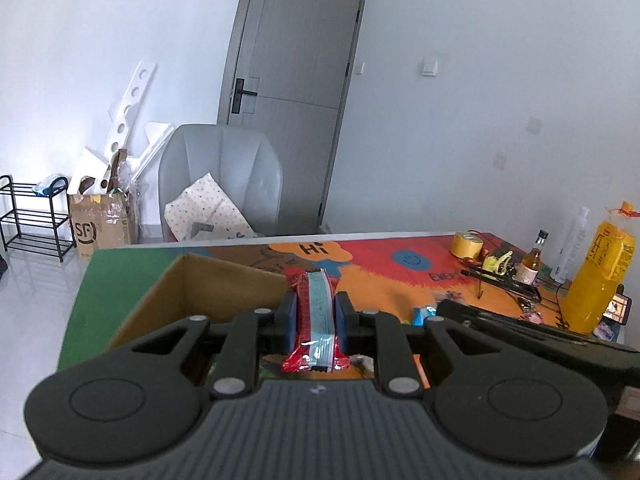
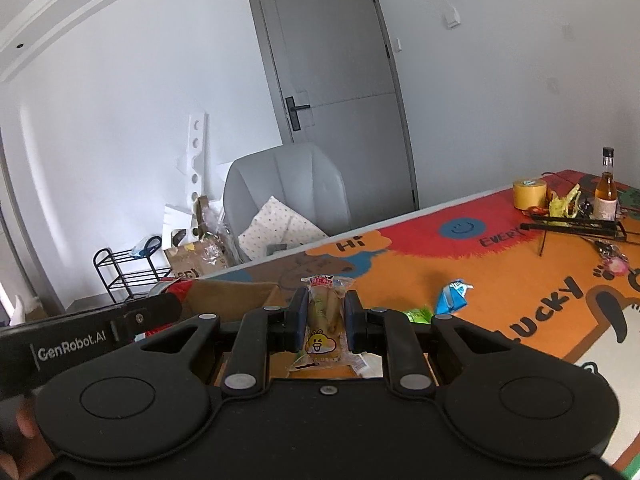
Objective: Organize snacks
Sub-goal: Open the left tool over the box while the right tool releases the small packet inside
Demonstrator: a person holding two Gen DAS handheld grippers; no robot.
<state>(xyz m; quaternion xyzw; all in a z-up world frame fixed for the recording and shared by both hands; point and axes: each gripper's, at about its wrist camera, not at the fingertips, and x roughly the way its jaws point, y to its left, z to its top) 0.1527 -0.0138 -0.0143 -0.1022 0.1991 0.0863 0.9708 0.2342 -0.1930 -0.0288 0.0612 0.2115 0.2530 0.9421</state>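
Left claw [image 1: 316, 316], seen along its own fingers: the two blue pads are closed tight on a red-and-pale-blue snack packet [image 1: 318, 320], which stands on edge between them, its crimped red end toward the camera and its far end projecting past the fingertips. The packet is held above the table [image 1: 380, 276], in front of the open cardboard box [image 1: 208, 292] that occupies the green left end of the printed table cover. Right claw [image 2: 326, 314], seen from its own camera: the pads are closed nearly together on a clear snack packet [image 2: 325, 320] with pale yellowish contents and a cartoon face printed near its lower end; its red-labelled top rises beyond the fingertips. This packet too is clear of the table surface. A blue snack packet [image 2: 454, 294] and a green snack packet [image 2: 418, 314] lie on the orange part of the table just right of the right claw. The cardboard box appears to the left in the right wrist view, partly behind the body of the left tool. At the far right of the table stand a roll of yellow tape [image 2: 529, 194], a small glass bottle [image 2: 607, 188], and a tall yellow bag [image 1: 600, 276].
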